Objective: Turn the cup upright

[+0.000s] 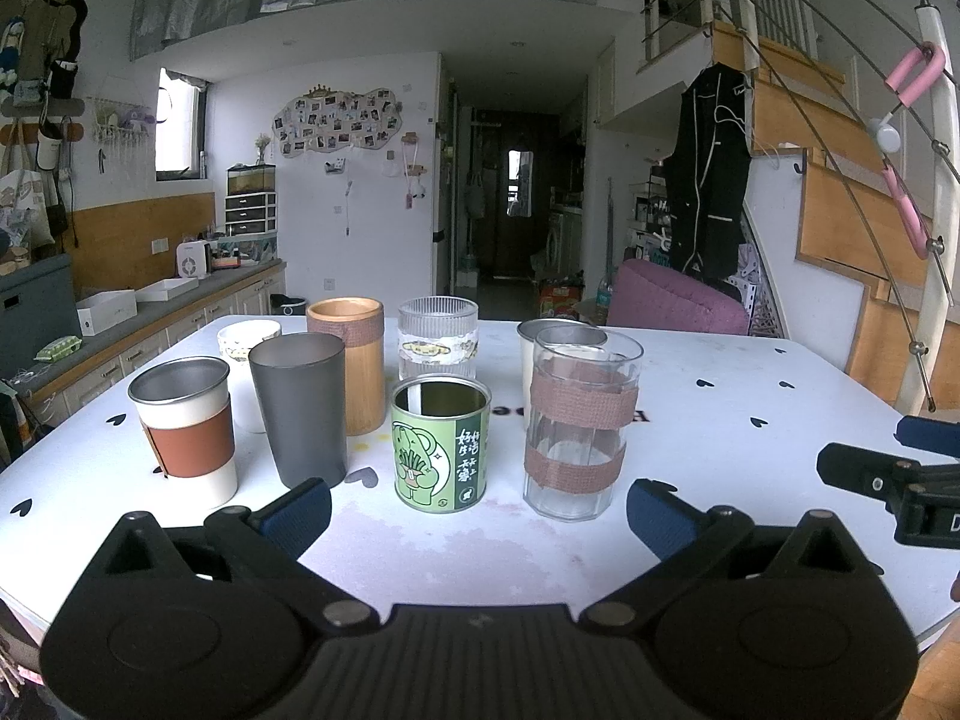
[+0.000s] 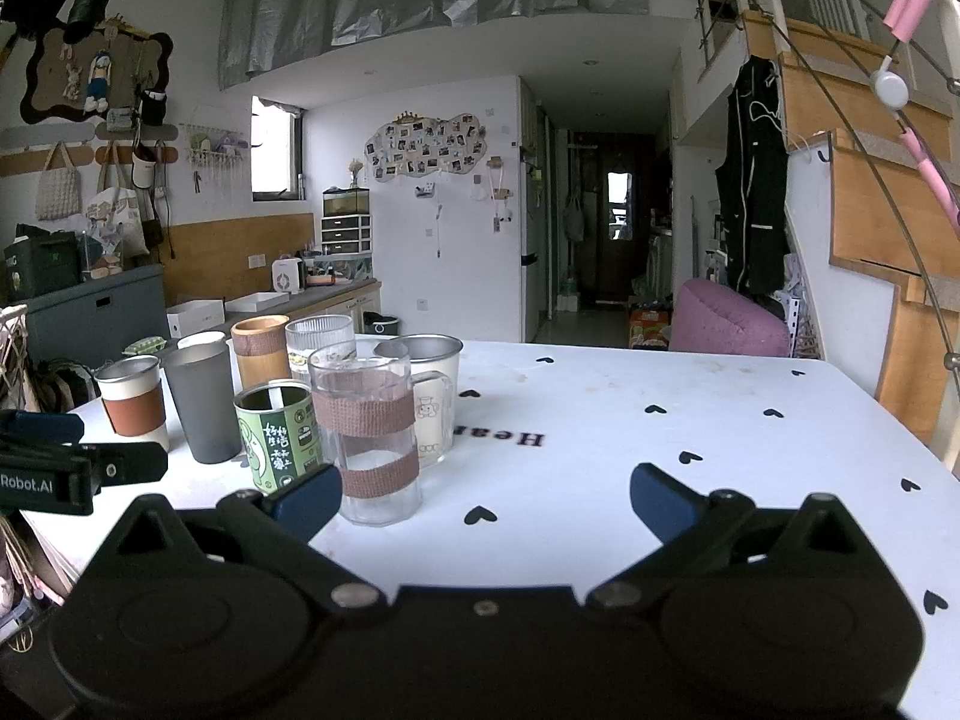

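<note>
Several cups stand upright on the white table. In the left wrist view: a steel cup with a brown sleeve, a dark grey tumbler, a bamboo cup, a ribbed glass, a green tin, a clear glass with tape bands. The same glass and tin show in the right wrist view. My left gripper is open and empty before the tin. My right gripper is open and empty over bare table, right of the glass.
A white steel mug stands behind the taped glass. A small white cup stands at the back left. A counter runs along the left, a pink chair sits behind the table, and stairs rise at right.
</note>
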{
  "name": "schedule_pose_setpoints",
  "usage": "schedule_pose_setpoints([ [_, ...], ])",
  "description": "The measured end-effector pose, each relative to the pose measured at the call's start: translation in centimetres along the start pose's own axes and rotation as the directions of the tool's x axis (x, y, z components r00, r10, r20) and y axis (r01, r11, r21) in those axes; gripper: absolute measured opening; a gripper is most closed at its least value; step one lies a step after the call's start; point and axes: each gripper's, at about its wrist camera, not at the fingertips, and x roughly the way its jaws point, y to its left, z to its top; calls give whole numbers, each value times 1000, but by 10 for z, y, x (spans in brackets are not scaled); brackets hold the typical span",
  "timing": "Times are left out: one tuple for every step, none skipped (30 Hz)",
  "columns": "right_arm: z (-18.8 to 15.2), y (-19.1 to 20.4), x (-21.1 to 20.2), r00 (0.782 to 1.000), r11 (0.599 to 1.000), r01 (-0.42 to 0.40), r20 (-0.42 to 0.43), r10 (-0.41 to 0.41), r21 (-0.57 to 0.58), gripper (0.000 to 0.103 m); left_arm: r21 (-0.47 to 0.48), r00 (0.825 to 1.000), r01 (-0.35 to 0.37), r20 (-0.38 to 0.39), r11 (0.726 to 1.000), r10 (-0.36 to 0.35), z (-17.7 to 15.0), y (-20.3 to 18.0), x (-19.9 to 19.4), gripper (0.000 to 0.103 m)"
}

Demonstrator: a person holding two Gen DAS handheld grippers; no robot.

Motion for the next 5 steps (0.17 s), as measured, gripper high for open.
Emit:
schedule_pose_setpoints([
  [0, 0, 0, 1000, 1000, 0, 0, 0, 0, 103, 0, 1000, 0, 0, 1000, 0, 0, 0, 0, 103],
  [0, 0, 0, 1000, 1000, 0, -1, 0, 0, 103, 0, 1000, 1, 0, 1000, -1, -1, 1, -1, 103],
  [0, 0, 0, 1000, 1000, 0, -1, 0, 0, 103, 0, 1000, 2, 0, 1000, -2, -1, 1, -1, 103],
  [0, 0, 0, 1000, 1000, 0, -1, 0, 0, 103, 1, 1000, 1, -1, 1000, -1, 0, 0, 0, 103],
  [-1, 0, -1, 1000, 1000, 0, -2, 0, 0, 103, 2, 1000, 0, 0, 1000, 0, 0, 0, 0, 103],
])
